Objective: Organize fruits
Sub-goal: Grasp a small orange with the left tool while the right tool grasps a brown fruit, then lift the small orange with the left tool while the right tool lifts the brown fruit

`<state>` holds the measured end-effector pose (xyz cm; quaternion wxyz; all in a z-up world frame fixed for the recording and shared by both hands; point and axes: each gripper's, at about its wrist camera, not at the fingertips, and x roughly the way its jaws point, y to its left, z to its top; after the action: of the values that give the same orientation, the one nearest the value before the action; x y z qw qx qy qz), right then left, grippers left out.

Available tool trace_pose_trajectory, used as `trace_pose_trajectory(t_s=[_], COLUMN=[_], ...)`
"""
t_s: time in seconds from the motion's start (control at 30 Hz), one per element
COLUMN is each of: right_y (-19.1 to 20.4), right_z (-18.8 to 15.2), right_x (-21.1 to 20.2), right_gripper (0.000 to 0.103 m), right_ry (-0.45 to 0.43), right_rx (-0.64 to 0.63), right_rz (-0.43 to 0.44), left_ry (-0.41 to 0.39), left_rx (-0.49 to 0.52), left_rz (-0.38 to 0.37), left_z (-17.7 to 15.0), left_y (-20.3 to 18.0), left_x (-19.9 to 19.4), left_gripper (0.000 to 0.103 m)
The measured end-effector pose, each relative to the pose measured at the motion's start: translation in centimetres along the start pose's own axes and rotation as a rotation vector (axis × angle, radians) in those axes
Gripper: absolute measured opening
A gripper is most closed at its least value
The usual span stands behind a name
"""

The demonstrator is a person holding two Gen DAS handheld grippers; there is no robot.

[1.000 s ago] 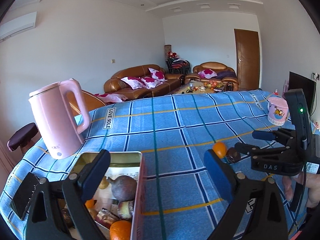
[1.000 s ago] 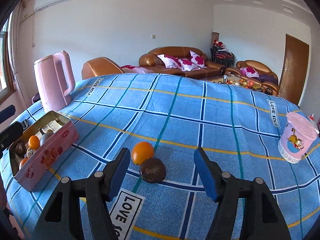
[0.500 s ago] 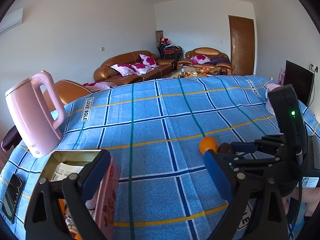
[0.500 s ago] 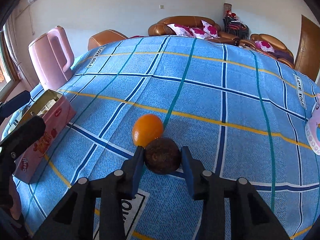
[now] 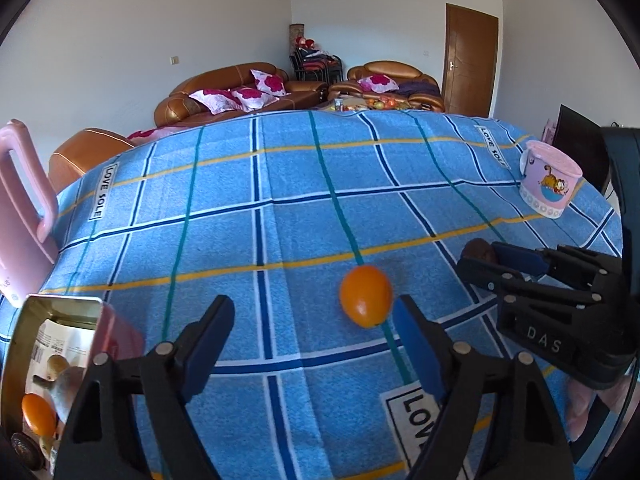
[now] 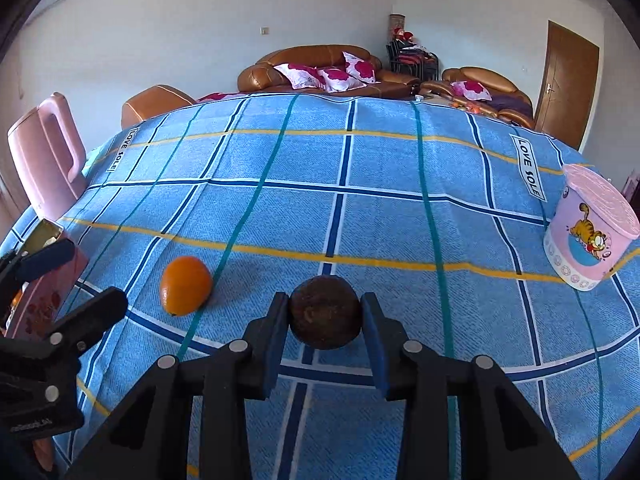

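In the left wrist view, the pink tin (image 5: 120,322) sits at the lower left of the frame, an orange fruit (image 5: 38,414) inside it. The left claw (image 5: 310,334) is spread, its jaws just now narrowing, nothing between them; the loose orange (image 5: 365,296) lies on the blue checked desk cloth (image 5: 280,184) just past its right finger. In the right wrist view, that orange (image 6: 185,285) is at centre left. At lower centre the right claw (image 6: 325,316) pinches the brown round fruit (image 6: 325,312). A pink cartoon cup (image 6: 588,228) stands at the right edge.
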<state>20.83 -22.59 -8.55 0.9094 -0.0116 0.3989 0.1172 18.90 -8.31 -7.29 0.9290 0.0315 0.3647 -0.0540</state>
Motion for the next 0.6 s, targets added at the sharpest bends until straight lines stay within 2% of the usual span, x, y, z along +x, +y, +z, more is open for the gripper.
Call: trace_pose_trajectory(t_s=[0.07, 0.17, 0.33, 0.47, 0.6], right_y=[-0.3, -0.5, -0.8, -0.5, -0.4], right_z=[0.0, -0.1, -0.1, -0.1, -0.1], right_x=[0.0, -0.2, -0.2, 0.0, 0.2], right_gripper=[0.038, 0.038, 0.038, 0.039, 0.039], right_ry=[-0.003, -0.011, -0.01, 0.002, 0.013], right_rx=[0.013, 0.032, 0.048, 0.038, 0.027], right_rz=[0.009, 0.013, 0.024, 0.04, 0.082], left_ry=[0.014, 0.04, 0.113, 0.13, 0.116], left_rx=[0.01, 0.015, -0.032, -0.049, -0.044], left_rz=[-0.012, -0.029, -0.083, -0.135, -0.143], left_z=[0.3, 0.7, 0.9, 0.9, 0.7], left_y=[-0.7, -1.3, -0.9, -0.8, -1.0], left_x=[0.7, 1.9, 4.0, 4.4, 4.0], left_gripper=[0.075, 0.069, 0.054, 0.035, 0.034])
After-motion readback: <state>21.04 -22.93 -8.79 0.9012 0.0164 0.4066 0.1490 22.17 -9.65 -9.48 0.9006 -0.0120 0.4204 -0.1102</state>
